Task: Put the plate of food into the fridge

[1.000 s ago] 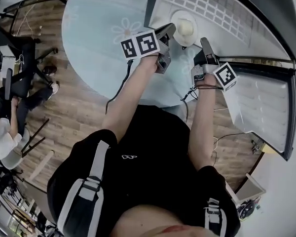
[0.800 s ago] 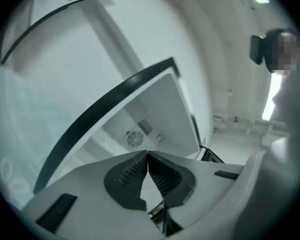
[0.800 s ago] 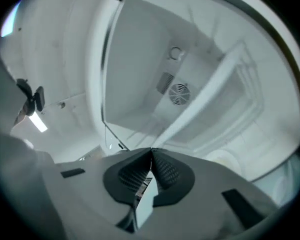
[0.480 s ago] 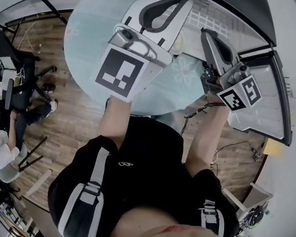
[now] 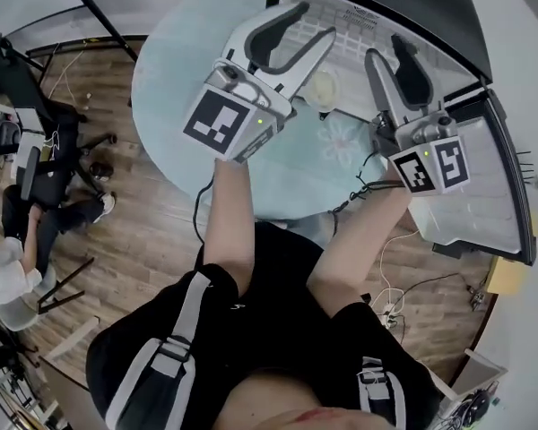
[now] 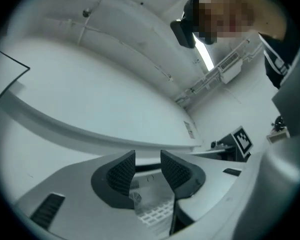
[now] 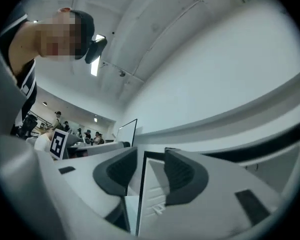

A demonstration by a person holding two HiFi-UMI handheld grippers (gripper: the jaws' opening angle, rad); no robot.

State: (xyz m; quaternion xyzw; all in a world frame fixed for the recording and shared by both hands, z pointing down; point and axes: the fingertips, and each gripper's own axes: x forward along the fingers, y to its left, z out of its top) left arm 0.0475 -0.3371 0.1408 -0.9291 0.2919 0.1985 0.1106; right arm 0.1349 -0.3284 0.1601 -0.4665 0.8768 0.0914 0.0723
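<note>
Fridge (image 5: 368, 21) standing open, door (image 5: 493, 195) hanging out at right. Plate (image 5: 321, 88) carrying pale food, sitting inside on white grid shelf near front edge. Left gripper (image 5: 309, 25) hovering over plate's left side, jaws spreading apart, nothing between them. Right gripper (image 5: 387, 47) hanging just right of plate, jaws likewise spreading, gripping nothing.

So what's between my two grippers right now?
In the head view, the plate of food sits on the fridge shelf between the left gripper and right gripper; both sets of jaws are opening, empty.
</note>
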